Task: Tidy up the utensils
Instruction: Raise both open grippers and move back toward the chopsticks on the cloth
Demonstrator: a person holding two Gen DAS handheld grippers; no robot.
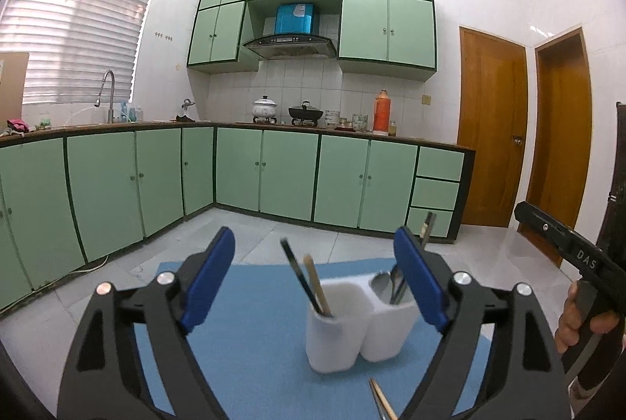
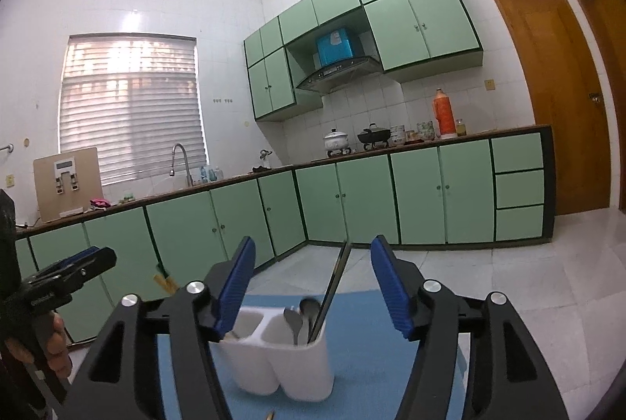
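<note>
A white two-compartment utensil holder (image 1: 352, 322) stands on a blue mat (image 1: 254, 341). Its left cup holds a black and a wooden chopstick (image 1: 313, 283). The right cup holds metal spoons (image 1: 381, 283). My left gripper (image 1: 313, 244) is open just short of the holder, with nothing between its pads. In the right wrist view the holder (image 2: 289, 361) sits below my right gripper (image 2: 313, 247), which is open. A dark chopstick (image 2: 334, 287) leans up out of the spoon cup (image 2: 301, 314) between the fingers, touching neither pad. Another chopstick pair (image 1: 381, 400) lies on the mat near me.
Green base cabinets (image 1: 274, 169) run along the far walls, with pots and an orange flask (image 1: 381, 110) on the counter. Wooden doors (image 1: 493, 130) stand at the right. A hand (image 1: 579, 318) grips the other gripper's handle at the right edge. Pale tiled floor surrounds the mat.
</note>
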